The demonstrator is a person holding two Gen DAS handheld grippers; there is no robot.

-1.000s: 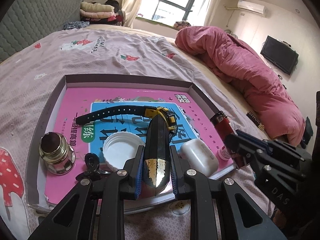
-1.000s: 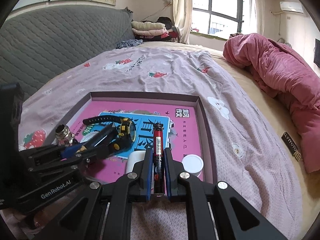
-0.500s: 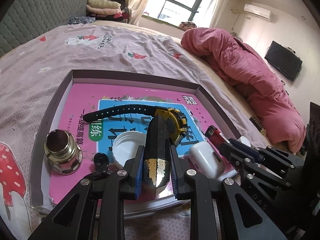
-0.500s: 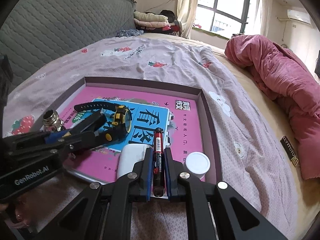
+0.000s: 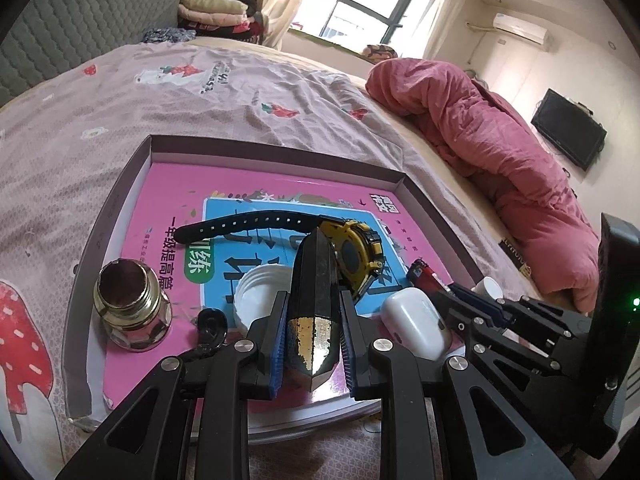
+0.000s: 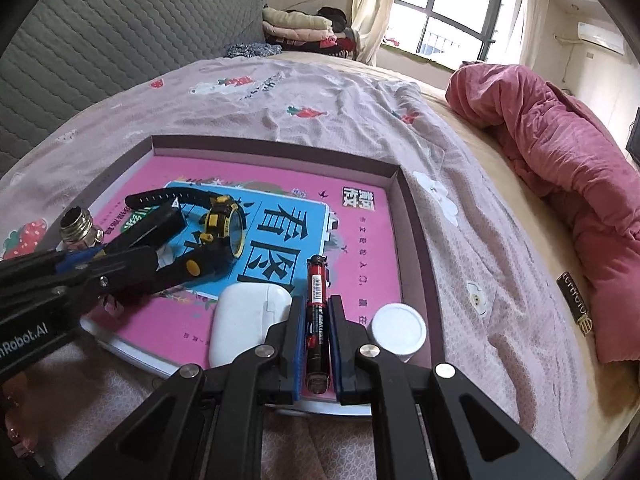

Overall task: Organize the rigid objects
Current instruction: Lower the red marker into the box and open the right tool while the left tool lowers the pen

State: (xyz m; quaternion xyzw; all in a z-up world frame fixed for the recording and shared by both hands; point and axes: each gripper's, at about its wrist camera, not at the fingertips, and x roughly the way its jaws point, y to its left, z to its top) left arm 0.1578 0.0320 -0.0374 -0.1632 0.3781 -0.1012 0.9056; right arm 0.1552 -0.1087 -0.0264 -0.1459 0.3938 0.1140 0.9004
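Observation:
My left gripper (image 5: 314, 300) is shut on a black faceted bar with gold flecks (image 5: 314, 304), held low over the near edge of a shallow box tray (image 5: 276, 148) lined with a pink book. My right gripper (image 6: 315, 308) is shut on a red and black marker (image 6: 316, 308) over the tray's near right part. On the book lie a black and yellow watch (image 5: 356, 252), a brass fitting (image 5: 130, 304), an open white cap (image 5: 258, 292), a white earbud case (image 6: 244, 320) and a closed white cap (image 6: 398, 330). The left gripper (image 6: 160, 236) also shows in the right wrist view.
The tray lies on a bed with a strawberry-print sheet (image 5: 200, 92). A rumpled pink duvet (image 5: 500, 152) fills the right side. A grey quilted headboard (image 6: 100, 40) and folded clothes (image 6: 300, 24) stand at the far end. A small black key fob (image 5: 210, 324) lies by the brass fitting.
Both grippers have sunk a little closer to the tray, each still holding its object. The right gripper with the marker shifted nearer the earbud case and white cap.

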